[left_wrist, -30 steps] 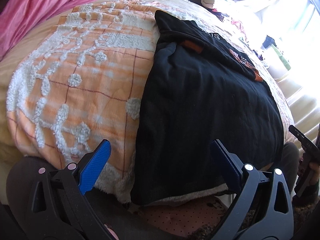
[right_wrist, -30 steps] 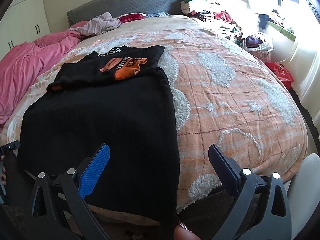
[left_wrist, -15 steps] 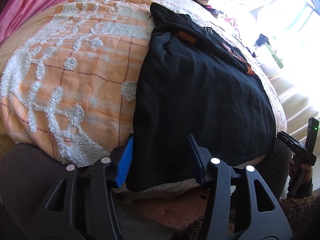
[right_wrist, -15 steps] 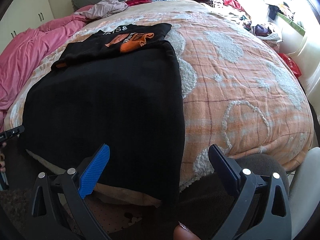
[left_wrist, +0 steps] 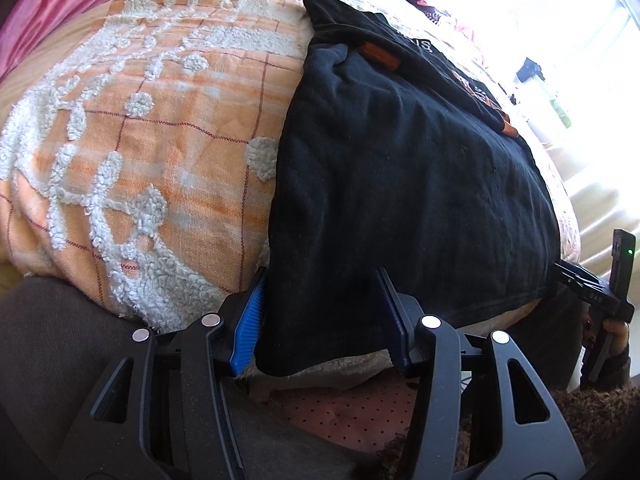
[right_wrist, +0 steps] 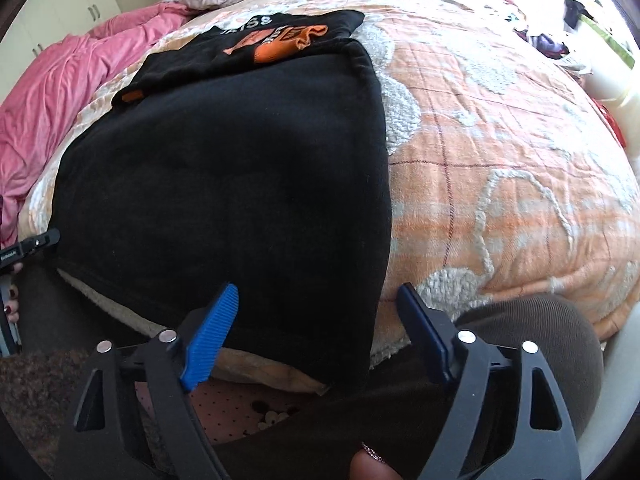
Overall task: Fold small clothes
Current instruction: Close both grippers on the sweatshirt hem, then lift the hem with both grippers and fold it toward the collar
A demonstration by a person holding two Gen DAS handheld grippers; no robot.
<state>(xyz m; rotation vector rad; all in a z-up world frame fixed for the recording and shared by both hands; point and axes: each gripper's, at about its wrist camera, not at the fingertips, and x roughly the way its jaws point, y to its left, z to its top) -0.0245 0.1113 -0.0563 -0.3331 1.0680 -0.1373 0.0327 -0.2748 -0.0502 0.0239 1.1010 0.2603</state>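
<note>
Two corners of the black garment [left_wrist: 400,184] hang over the near edge of the bed [right_wrist: 520,168], one between the jaws of each hand-held gripper. My left hand-held gripper [left_wrist: 320,312] stands half closed around its corner, pads not visibly pressing; my right hand-held gripper [right_wrist: 316,316] is closing, cloth between its jaws but not yet pinched. If either bites only the top layer, or catches the fleecy bedspread [left_wrist: 132,184] underneath, the fold could come up crooked. Soft, limp black knit lies flat up the bed, with an orange print [right_wrist: 280,40] at its far end on the tufted orange-and-white check.
</note>
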